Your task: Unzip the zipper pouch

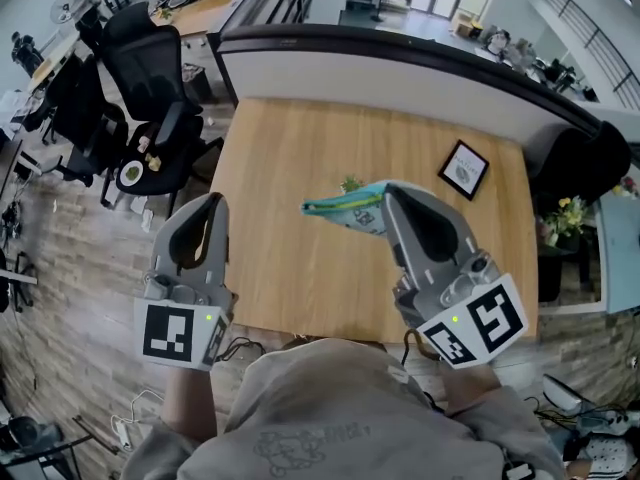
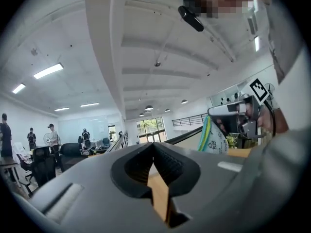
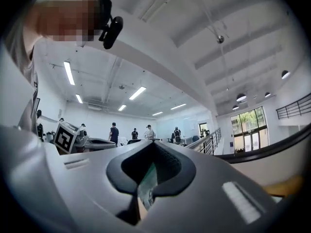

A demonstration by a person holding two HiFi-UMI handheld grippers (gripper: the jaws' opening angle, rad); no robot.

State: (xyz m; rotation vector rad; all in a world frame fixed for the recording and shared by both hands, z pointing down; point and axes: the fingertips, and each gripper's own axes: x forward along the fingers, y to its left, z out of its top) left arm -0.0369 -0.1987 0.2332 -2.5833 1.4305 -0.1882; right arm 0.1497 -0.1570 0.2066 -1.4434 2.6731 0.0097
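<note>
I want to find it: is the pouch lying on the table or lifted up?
Lifted: the right tongs hold the pouch above the table.

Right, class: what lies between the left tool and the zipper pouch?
Nothing. In the head view the stretch between the left tool and the zipper pouch is bare; only the wooden table shows beneath it.

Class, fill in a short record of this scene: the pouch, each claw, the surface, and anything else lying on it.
item: teal-edged white printed fabric zipper pouch, held out sideways over the table
right claw: shut on one end of the pouch
left claw: shut, empty, apart from the pouch
surface: light wooden table
also there: small black-framed picture, lying near the table's far right corner
zipper: cannot tell whether open
</note>
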